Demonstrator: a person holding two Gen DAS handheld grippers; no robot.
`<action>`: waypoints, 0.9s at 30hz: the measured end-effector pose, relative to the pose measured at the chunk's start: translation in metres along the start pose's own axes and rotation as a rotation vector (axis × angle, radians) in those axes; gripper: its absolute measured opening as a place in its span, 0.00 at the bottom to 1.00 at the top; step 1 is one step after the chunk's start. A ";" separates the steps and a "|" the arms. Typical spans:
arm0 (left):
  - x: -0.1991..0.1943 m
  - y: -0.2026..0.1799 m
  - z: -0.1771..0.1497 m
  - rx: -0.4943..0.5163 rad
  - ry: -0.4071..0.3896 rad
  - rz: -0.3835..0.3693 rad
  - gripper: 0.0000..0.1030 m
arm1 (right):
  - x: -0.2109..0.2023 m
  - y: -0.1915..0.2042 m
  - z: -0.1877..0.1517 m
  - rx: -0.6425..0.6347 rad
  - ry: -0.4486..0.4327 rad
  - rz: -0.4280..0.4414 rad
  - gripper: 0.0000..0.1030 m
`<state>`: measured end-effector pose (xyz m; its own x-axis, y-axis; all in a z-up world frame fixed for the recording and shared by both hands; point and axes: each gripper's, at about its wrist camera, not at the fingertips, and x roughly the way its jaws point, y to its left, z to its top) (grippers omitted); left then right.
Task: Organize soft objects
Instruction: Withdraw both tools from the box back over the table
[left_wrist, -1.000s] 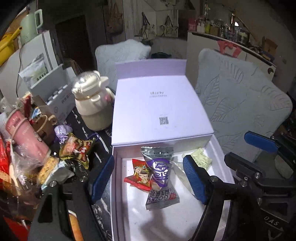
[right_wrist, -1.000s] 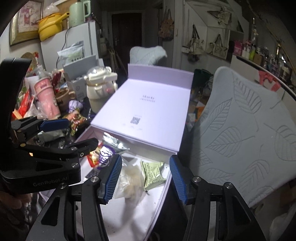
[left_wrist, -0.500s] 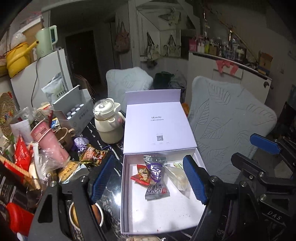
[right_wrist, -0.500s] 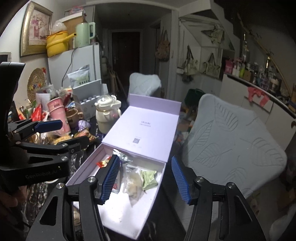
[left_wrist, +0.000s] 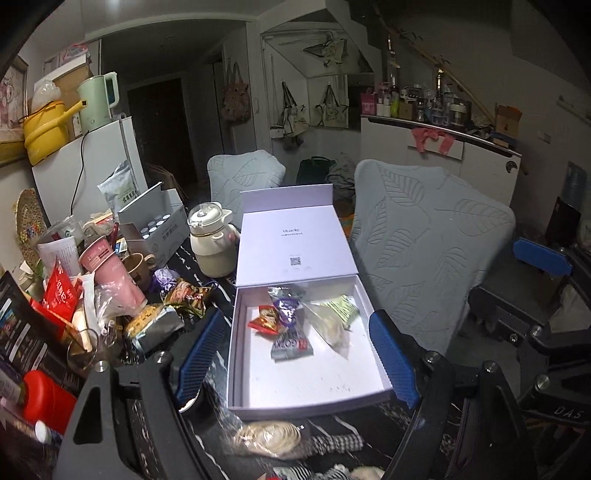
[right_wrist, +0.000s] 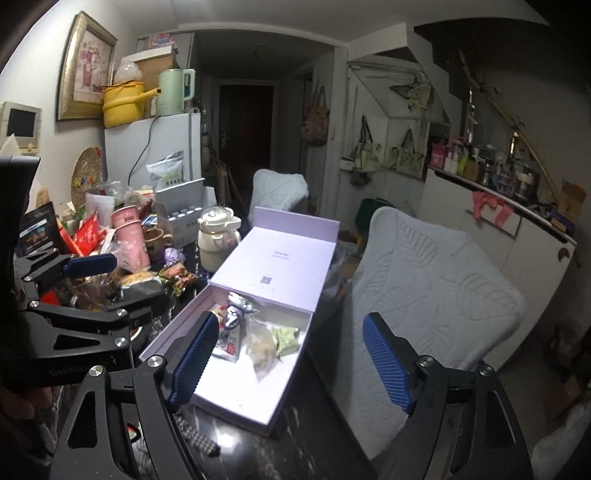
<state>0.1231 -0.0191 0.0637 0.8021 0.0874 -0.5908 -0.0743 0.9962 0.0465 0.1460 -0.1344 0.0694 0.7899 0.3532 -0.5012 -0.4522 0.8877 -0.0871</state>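
Observation:
An open lilac-white box (left_wrist: 306, 384) lies on the dark table with its lid folded back. Inside are a red packet (left_wrist: 264, 320), a purple packet (left_wrist: 286, 308), a grey packet (left_wrist: 293, 345), a clear bag (left_wrist: 328, 326) and a green packet (left_wrist: 345, 308). My left gripper (left_wrist: 295, 328) hovers above the box's near end, its jaws opening with nothing held. My right gripper (right_wrist: 290, 326) hangs over the box's near right side, jaws also opening and empty. A cream round packet (left_wrist: 269, 437) and a checkered cloth (left_wrist: 336, 441) lie in front of the box.
A cream teapot (left_wrist: 212, 243), a pink cup (left_wrist: 110, 273), loose snack packets (left_wrist: 184, 295) and a red bottle (left_wrist: 48, 398) crowd the table's left. A chair with a leaf-pattern cover (left_wrist: 424, 251) stands close on the box's right. A fridge (right_wrist: 147, 147) stands behind.
Both grippers have drawn back and up from the box, so the whole box now shows. The right jaws have spread much wider. The packets lie where they were.

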 end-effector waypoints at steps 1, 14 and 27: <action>-0.006 -0.002 -0.004 -0.003 -0.004 -0.004 0.78 | -0.007 0.003 -0.003 -0.011 -0.007 -0.005 0.82; -0.068 -0.011 -0.039 0.009 -0.046 -0.015 0.78 | -0.060 0.027 -0.036 -0.036 -0.029 0.000 0.85; -0.093 -0.014 -0.088 0.030 -0.008 -0.049 0.78 | -0.088 0.041 -0.084 0.019 -0.003 0.015 0.85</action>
<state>-0.0031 -0.0417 0.0471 0.8093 0.0382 -0.5862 -0.0172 0.9990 0.0413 0.0231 -0.1538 0.0370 0.7843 0.3671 -0.5002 -0.4558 0.8879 -0.0631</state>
